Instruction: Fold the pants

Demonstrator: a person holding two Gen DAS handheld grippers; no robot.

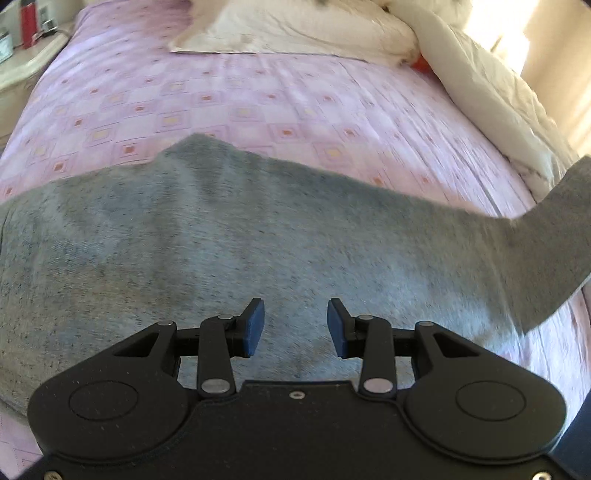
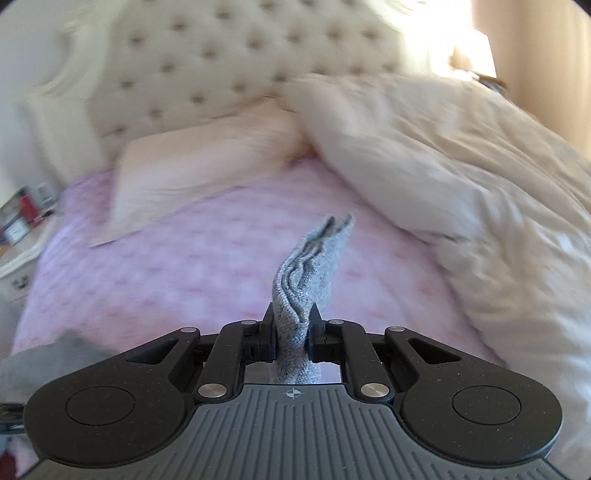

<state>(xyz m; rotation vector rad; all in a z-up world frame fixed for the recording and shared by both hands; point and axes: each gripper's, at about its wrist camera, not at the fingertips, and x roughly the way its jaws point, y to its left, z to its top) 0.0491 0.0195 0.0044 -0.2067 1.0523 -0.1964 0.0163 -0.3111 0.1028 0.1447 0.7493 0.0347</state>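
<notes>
On the bed (image 1: 258, 96), spread over its pink checked sheet (image 1: 207, 110), lie the grey pants (image 1: 229, 240), filling the lower half of the left wrist view. One part of them lifts off the sheet at the right edge of that view and hangs in the air. In the right wrist view a bunched fold of the pants (image 2: 308, 273) sticks up between the fingers of the right gripper (image 2: 293, 334), whose jaws are nearly closed and pinch the cloth from both sides. The left gripper (image 1: 295, 326) hovers over the flat part of the pants, its jaws about half open with nothing between the blue pads (image 1: 254, 326). Farther up the bed are a cream pillow (image 1: 295, 29) and, to the right, a rumpled white duvet (image 2: 480, 192). A tufted headboard (image 2: 221, 62) stands behind them.
</notes>
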